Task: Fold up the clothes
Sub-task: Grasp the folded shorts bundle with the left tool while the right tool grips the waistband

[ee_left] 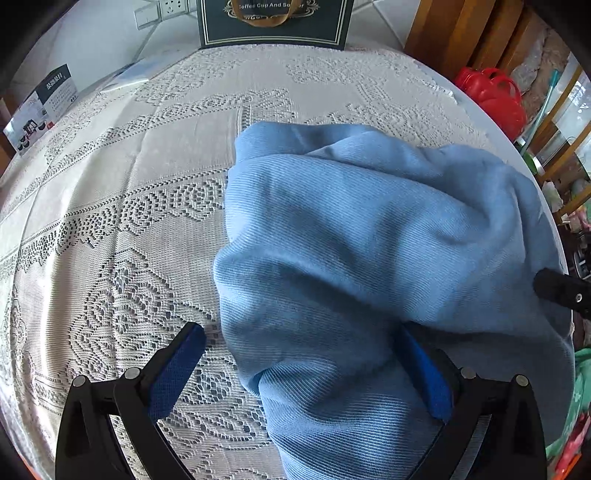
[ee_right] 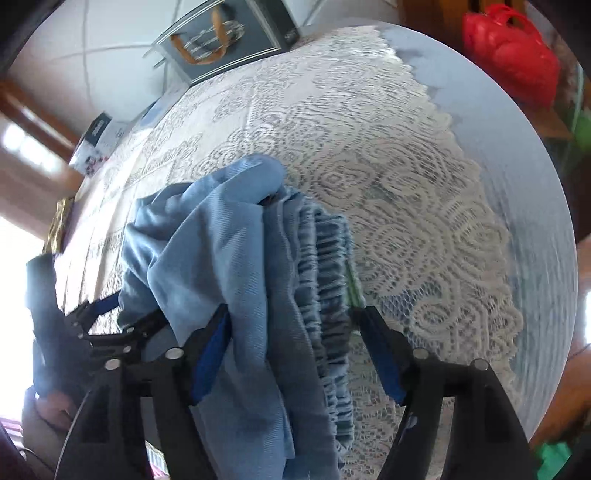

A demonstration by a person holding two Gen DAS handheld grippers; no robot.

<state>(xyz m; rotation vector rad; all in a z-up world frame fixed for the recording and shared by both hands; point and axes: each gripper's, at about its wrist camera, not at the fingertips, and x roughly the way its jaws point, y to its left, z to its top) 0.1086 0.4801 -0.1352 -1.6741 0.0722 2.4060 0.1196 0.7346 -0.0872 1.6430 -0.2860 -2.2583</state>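
Both tongs (ee_left: pixel 306 369) (ee_right: pixel 295 347) point steeply down, jaws spread around blue garment (ee_left: pixel 369 229).

I see a white lace tablecloth (ee_left: pixel 122 206) over the round table (ee_right: pixel 532 206), a dark gift box (ee_left: pixel 273 26) at twelve o'clock, a red plastic jug (ee_left: pixel 491 99) at two, a printed carton (ee_left: pixel 40 107) at ten

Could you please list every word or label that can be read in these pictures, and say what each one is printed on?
"...offee Cup And S...er": gold lettering on the dark green gift box, partly hidden by its handle.
White characters and small print on the small product box: too small to read.
No other text is legible in either view.
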